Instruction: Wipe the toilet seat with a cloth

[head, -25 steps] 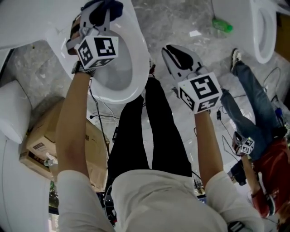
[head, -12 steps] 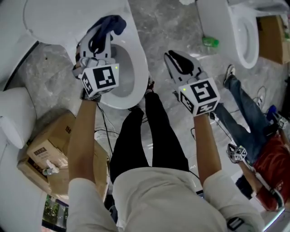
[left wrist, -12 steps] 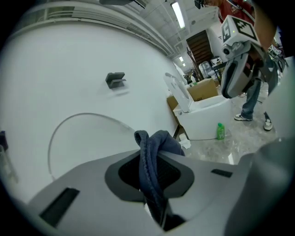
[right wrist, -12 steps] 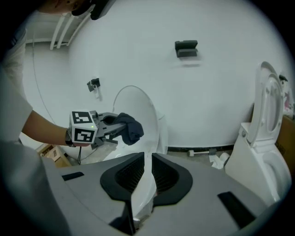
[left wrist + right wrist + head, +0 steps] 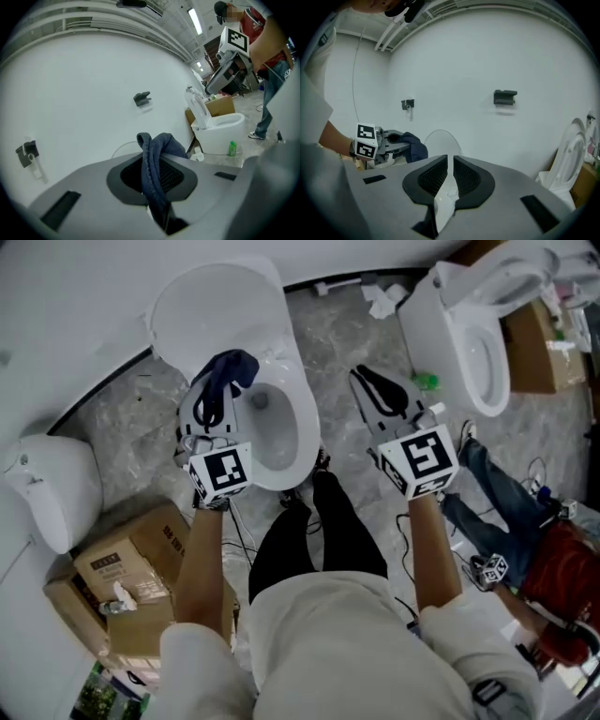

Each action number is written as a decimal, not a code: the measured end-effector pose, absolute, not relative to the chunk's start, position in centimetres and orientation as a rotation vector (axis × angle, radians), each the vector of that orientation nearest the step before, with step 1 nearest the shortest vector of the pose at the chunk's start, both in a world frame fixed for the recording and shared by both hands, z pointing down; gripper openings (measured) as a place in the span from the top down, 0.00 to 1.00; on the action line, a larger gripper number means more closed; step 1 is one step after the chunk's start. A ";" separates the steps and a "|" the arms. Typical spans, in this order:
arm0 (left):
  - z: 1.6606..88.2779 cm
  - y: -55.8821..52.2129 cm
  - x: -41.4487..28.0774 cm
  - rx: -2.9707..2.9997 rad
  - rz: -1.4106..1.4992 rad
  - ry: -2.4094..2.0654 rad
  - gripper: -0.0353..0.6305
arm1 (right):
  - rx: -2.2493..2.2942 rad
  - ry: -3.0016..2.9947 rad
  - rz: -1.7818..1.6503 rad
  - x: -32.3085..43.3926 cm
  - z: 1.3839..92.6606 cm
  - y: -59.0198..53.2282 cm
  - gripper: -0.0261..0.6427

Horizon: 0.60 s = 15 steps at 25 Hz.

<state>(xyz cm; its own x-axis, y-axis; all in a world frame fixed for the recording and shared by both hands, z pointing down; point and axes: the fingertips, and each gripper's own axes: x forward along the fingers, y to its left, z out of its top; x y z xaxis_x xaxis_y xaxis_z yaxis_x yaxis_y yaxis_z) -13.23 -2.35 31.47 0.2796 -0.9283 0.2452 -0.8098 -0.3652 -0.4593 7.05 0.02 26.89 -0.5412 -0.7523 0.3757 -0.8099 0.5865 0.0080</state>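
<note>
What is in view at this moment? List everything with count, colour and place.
toilet: one, white, lid up, centre
second toilet: one, white, upper right
cloth: one, dark blue, over the centre toilet
bottle: one, green, on the floor by the second toilet
cardboard boxes: at least two, brown, lower left
white fixture: one, left edge, kind unclear
crumpled paper: white, on the floor at the top
other person: one, red top, blue jeans, right edge
left gripper: grey, clamped on the cloth
right gripper: grey, jaws almost together after closing a little further, nothing between them
wearer's clothes: white top, black trousers
</note>
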 end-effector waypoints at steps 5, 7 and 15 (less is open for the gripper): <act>24.3 -0.1 -14.0 -2.360 -0.608 1.615 0.89 | 1.260 -2.526 0.111 4.5 19.5 0.4 0.87; 21.9 0.9 -14.1 -2.372 -0.565 1.617 0.89 | 1.247 -2.544 0.072 3.6 17.1 0.7 0.87; 15.5 4.1 -15.4 -2.377 -0.453 1.675 0.89 | 1.296 -2.650 0.132 1.7 12.6 2.8 0.88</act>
